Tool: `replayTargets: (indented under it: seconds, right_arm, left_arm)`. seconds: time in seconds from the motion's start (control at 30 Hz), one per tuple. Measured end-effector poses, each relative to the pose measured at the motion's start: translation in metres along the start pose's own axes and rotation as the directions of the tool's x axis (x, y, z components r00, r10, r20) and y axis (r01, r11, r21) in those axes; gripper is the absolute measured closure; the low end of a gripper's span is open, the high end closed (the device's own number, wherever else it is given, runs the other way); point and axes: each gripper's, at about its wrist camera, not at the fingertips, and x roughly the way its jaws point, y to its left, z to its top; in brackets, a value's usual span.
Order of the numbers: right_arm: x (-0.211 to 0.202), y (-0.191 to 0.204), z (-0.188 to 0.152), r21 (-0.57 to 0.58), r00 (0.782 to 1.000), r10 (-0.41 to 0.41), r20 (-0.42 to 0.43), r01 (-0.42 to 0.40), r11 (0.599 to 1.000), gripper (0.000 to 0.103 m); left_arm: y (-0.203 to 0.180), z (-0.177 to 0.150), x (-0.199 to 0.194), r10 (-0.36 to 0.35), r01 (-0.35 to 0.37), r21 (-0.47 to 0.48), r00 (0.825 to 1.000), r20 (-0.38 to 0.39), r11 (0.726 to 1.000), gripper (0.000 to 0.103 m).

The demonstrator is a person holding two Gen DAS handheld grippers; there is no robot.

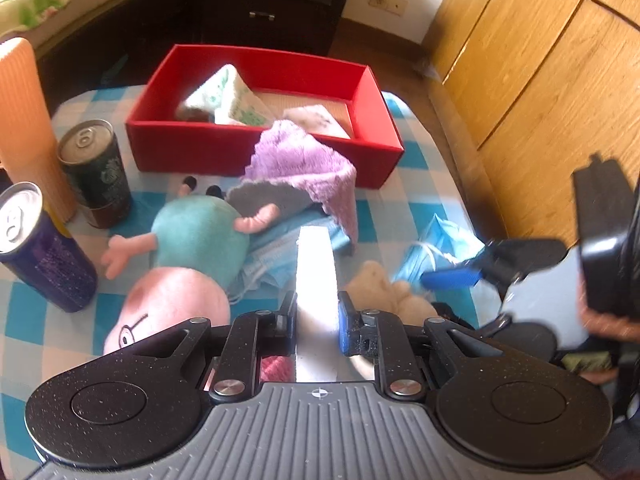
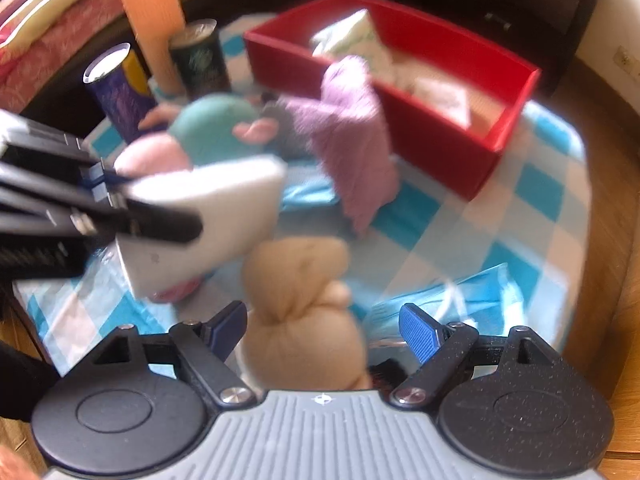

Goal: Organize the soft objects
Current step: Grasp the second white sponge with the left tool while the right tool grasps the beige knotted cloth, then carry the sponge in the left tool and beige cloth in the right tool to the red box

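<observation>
My left gripper [image 1: 317, 320] is shut on a white sponge block [image 1: 316, 280], held above the checked tablecloth; the block also shows in the right wrist view [image 2: 208, 216]. My right gripper [image 2: 322, 330] is open around a beige knotted cloth bundle [image 2: 304, 312], which also shows in the left wrist view [image 1: 384, 284]. A red box [image 1: 264, 136] at the far side holds folded cloths [image 1: 228, 96]. A purple towel [image 1: 304, 168] hangs over its front wall. A pig plush toy [image 1: 188, 272] lies left of the sponge. A blue face mask [image 2: 460, 300] lies on the right.
Two drink cans [image 1: 96, 172] [image 1: 36, 248] and an orange ribbed cylinder [image 1: 28, 128] stand at the table's left edge. More blue masks [image 1: 272, 256] lie under the plush. A wooden cabinet [image 1: 540, 60] is to the right, dark drawers [image 1: 264, 0] behind.
</observation>
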Motion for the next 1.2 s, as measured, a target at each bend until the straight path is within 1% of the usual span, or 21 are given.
replayTargets:
  seconds: [0.07,0.1,0.13,0.17,0.27,0.3,0.33,0.43,0.5,0.57,0.63,0.8,1.0,1.2]
  right_arm:
    - [0.004,0.007,0.0,-0.02,1.0,0.015,0.003,-0.015,1.0,0.042]
    - [0.006,0.01,0.0,-0.032,1.0,0.012,-0.001,-0.012,0.999,0.046]
    - [0.009,0.012,0.0,-0.033,1.0,0.004,-0.007,-0.004,0.999,0.057]
    - [0.012,0.013,0.001,-0.03,1.0,-0.008,-0.016,0.007,1.0,0.064]
    - [0.015,0.015,0.001,-0.027,1.0,-0.007,-0.024,0.006,1.0,0.068]
    - [0.012,0.015,0.001,-0.029,1.0,-0.002,-0.02,0.002,1.0,0.071]
    - [0.01,0.014,0.0,-0.023,1.0,0.008,-0.015,-0.009,1.0,0.075]
    - [0.005,0.009,0.0,0.01,0.999,0.042,-0.011,-0.041,0.999,0.08]
    - [0.005,0.009,0.0,0.011,0.999,0.036,-0.01,-0.036,0.999,0.081]
    - [0.003,0.008,0.001,0.027,0.998,0.067,-0.012,-0.067,0.997,0.083]
    - [-0.001,0.004,0.002,0.044,0.995,0.098,-0.001,-0.098,0.994,0.083]
    - [-0.02,-0.005,0.005,0.09,0.991,0.123,0.057,-0.128,0.988,0.083]
    - [-0.044,-0.016,0.012,0.122,0.981,0.132,0.14,-0.149,0.981,0.083]
    - [-0.062,-0.026,0.02,0.151,0.97,0.123,0.209,-0.156,0.976,0.083]
  left_arm:
    - [0.002,0.001,-0.001,-0.002,0.002,-0.011,1.0,0.002,1.0,0.085]
    - [0.003,0.001,-0.001,-0.001,0.001,-0.014,1.0,0.002,1.0,0.085]
    - [0.004,0.002,-0.001,-0.002,0.002,-0.019,1.0,0.003,1.0,0.085]
    - [0.004,0.002,-0.002,-0.007,0.007,-0.022,1.0,0.002,1.0,0.085]
    - [0.005,0.002,-0.004,-0.012,0.012,-0.024,1.0,0.007,1.0,0.084]
    - [0.005,0.002,-0.005,-0.016,0.016,-0.023,1.0,0.007,1.0,0.084]
    - [0.006,0.002,-0.005,-0.017,0.017,-0.026,1.0,0.008,1.0,0.084]
    - [0.006,0.004,-0.005,-0.016,0.016,-0.03,1.0,0.009,0.999,0.084]
    - [0.006,0.004,-0.006,-0.019,0.019,-0.032,1.0,0.011,0.999,0.084]
    - [0.005,0.005,-0.007,-0.025,0.025,-0.032,1.0,0.015,0.999,0.084]
    - [0.005,0.006,-0.009,-0.028,0.029,-0.035,0.999,0.022,0.999,0.084]
    - [0.008,0.012,-0.019,-0.035,0.038,-0.05,0.998,0.059,0.998,0.084]
    - [0.011,0.022,-0.028,-0.045,0.052,-0.07,0.994,0.101,0.996,0.084]
    - [0.008,0.036,-0.044,-0.067,0.081,-0.079,0.984,0.166,0.994,0.084]
